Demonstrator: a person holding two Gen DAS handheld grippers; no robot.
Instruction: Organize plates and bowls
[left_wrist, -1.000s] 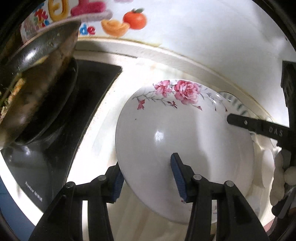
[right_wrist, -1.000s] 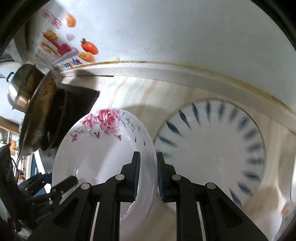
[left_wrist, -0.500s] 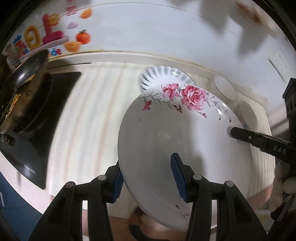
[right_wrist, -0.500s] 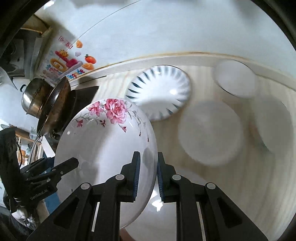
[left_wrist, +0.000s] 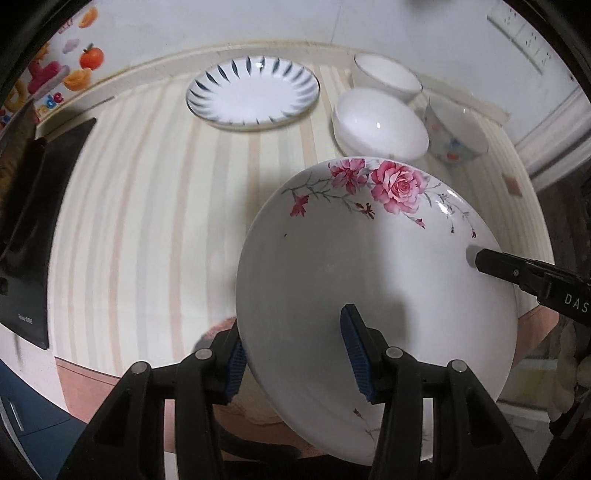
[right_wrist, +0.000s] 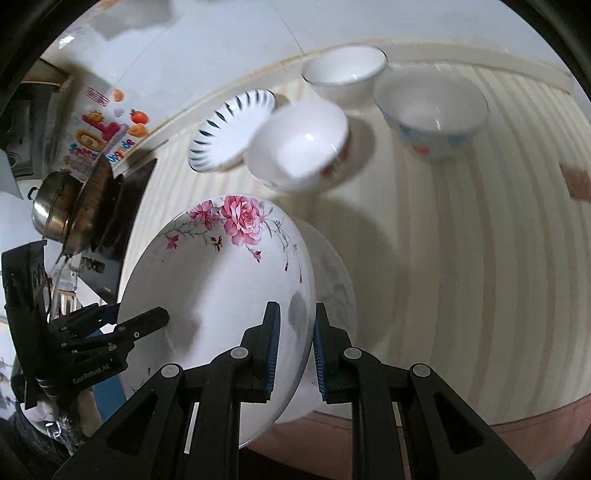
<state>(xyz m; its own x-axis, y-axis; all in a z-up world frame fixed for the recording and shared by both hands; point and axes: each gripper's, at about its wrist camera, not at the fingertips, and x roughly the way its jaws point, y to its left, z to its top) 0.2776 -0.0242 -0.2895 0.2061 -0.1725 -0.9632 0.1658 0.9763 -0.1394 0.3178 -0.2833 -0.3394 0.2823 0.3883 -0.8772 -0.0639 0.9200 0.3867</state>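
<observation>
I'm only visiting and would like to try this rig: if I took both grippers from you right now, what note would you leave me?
Left gripper: shut on the near rim of the rose-patterned plate.
Right gripper: shut on the same plate's opposite rim; the plate is tilted, off the striped countertop.
On the counter: blue-striped plate at the back, three bowls to its right, standing separately.
Done: rose plate lifted.
Left: set it down, perhaps with the striped plate, then group the bowls.

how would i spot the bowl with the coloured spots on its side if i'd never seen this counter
Look along the striped counter toward the back wall, where three bowls cluster beside the blue-rayed plate. The spotted bowl is the one farthest from that plate. Only it has red and blue spots on its outside; one neighbour looks plain white, the other carries red flowers.
</observation>
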